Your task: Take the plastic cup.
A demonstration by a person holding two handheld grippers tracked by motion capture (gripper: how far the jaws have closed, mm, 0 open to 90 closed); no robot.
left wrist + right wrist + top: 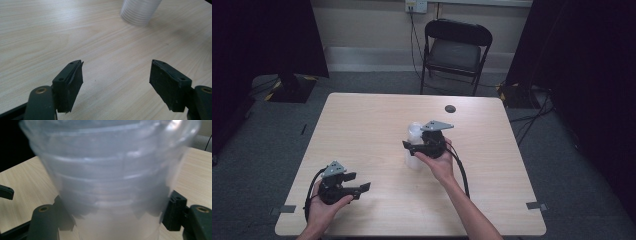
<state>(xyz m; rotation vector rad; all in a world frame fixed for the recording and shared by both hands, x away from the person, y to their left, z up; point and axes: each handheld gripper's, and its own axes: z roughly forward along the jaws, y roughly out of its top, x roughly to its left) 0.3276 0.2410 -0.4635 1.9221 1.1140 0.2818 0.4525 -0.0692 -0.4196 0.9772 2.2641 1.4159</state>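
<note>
The right gripper [414,145] has its fingers [175,212] clamped against both sides of the stack of clear plastic cups [110,182], which stands upright mid-counter [362,130]. At seven o'clock from the stack, the left gripper [360,187] hovers, fingers [71,83] spread wide, holding nothing.

Each hand-held gripper is built of black parts. The left gripper [354,184] and right gripper [412,146] are each topped by a grey three-cornered plate. A black cable is trailed behind each. Brass-coloured screws are set behind the flat black pads [72,82]. The forearms are left unsleeved.
</note>
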